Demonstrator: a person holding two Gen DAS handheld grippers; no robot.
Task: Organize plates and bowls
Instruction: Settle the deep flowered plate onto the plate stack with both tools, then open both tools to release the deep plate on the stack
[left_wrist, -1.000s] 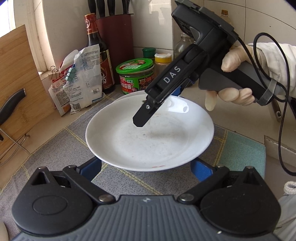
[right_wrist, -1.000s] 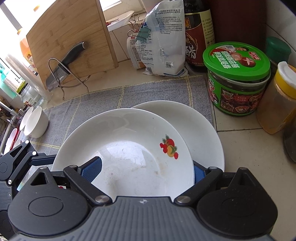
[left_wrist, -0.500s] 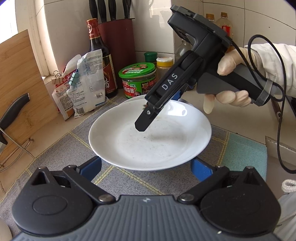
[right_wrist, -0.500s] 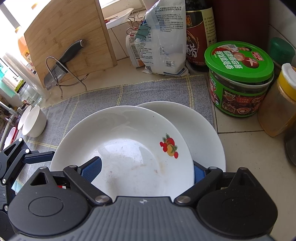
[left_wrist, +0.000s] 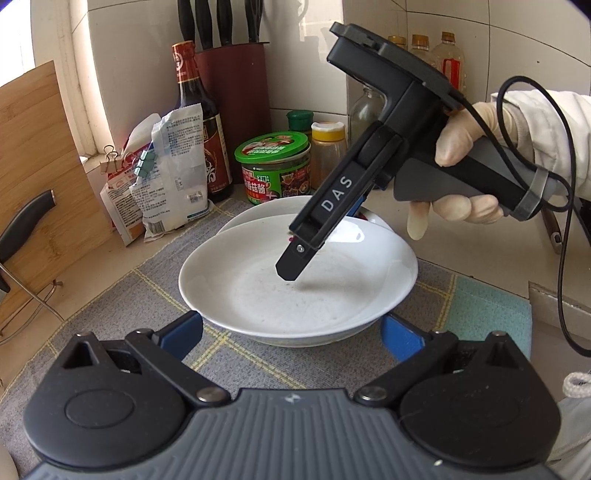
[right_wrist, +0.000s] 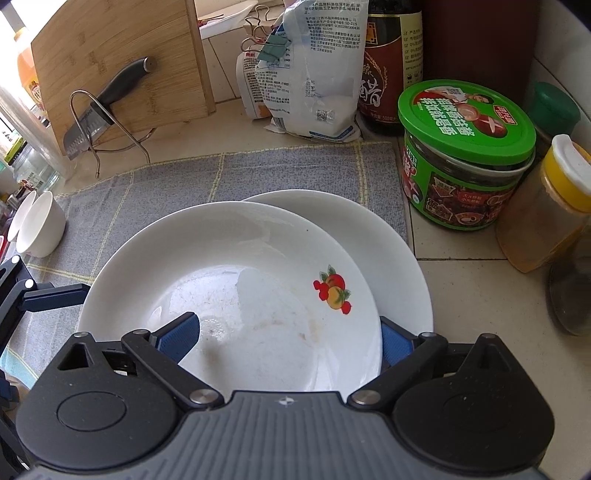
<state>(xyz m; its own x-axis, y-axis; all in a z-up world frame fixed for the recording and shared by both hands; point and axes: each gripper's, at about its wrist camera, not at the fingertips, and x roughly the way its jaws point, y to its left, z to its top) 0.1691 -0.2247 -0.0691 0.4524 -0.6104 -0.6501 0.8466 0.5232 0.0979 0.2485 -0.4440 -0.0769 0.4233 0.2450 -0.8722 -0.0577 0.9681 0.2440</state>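
Task item: white glazed ceramic plate with a fruit decal (right_wrist: 236, 280), shallow, lying partly over a second plain white plate (right_wrist: 391, 258) on the grey checked cloth mat (right_wrist: 288, 170) on the table. Judged rigid, moderately heavy, smooth and slippery at the glaze, and fragile; chipping likely if it knocks the lower plate.

Right gripper (right_wrist: 286, 334): fingers apart, one blue pad (right_wrist: 181, 334) over the plate's inner surface, the other at its right rim; contact cannot be told. Left gripper (left_wrist: 291, 334): fingers apart, at either side of the plate's near edge, not clamped.

Best hold, as judged: pinch across the raised rim at the near edge, one pad above and one below; the flat centre offers no purchase.

Surroundings: green-lidded sauce jar (right_wrist: 465, 155) and yellow-capped spice jar (right_wrist: 550, 210) just beside the plates to the right; white plastic bag (right_wrist: 314, 74) and dark sauce bottle (right_wrist: 391, 62) behind the mat; small white bowls (right_wrist: 37, 225) at the mat's left edge; bamboo cutting board with a knife in a wire stand (right_wrist: 114, 66) further back. The jars limit rightward travel.
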